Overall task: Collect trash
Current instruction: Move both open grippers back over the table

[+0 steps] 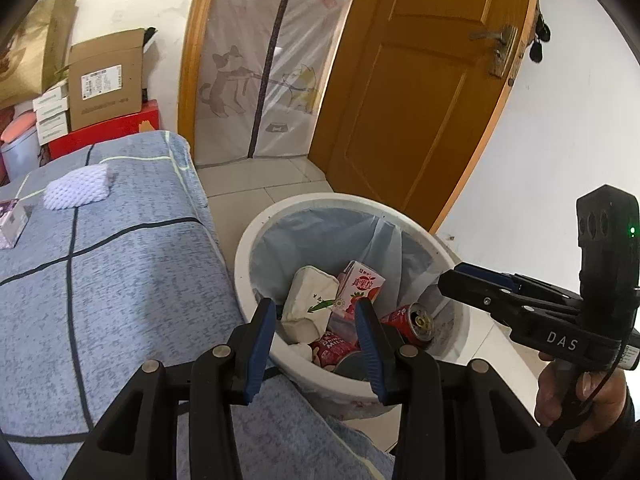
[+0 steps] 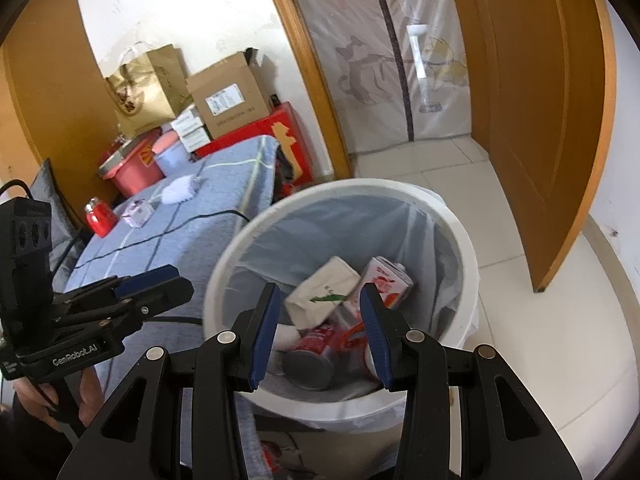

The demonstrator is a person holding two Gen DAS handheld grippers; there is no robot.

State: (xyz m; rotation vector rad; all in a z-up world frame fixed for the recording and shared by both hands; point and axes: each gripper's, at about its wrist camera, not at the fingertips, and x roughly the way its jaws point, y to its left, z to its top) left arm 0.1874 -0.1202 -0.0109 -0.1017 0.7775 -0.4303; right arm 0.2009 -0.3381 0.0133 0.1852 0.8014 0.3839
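Two hand-held grippers hang over a white trash bin (image 1: 256,240) beside a bed. The left gripper (image 1: 316,344) points down at the bin with its blue-padded jaws spread apart and nothing between them. The right gripper (image 2: 318,336) is aimed the same way, its jaws likewise parted and empty. Each tool shows in the other's camera: the right one enters from the right edge of the left view, gripped by a hand (image 1: 580,396), and the left one enters from the left edge of the right view, held by a hand (image 2: 52,396) low in the frame.

Inside the bin, lined with a pale plastic bag (image 2: 328,232), the collected trash lies in a heap: a cream-coloured carton (image 1: 310,304) with a green mark, a pink-and-white drink carton (image 1: 360,284) tilted against it, a red can (image 1: 412,322) on its side with its open top facing out, and another red can (image 2: 316,350) lying bottom-out near the front wall.

The bin stands on a tiled floor (image 2: 540,320), touching the corner of the bed, which is covered by a blue checked sheet (image 1: 132,280). On the sheet, well apart from the bin, rest a white foam net (image 1: 78,190), a small purple box (image 2: 138,212) and a red bottle (image 2: 98,218). Cardboard boxes (image 1: 106,84) and a brown paper bag (image 2: 148,88) are stacked at the far end of the bed against the wall. A wooden door (image 1: 420,100) stands open behind the bin, next to a zipped plastic curtain (image 1: 272,60) printed with cartoon animals.
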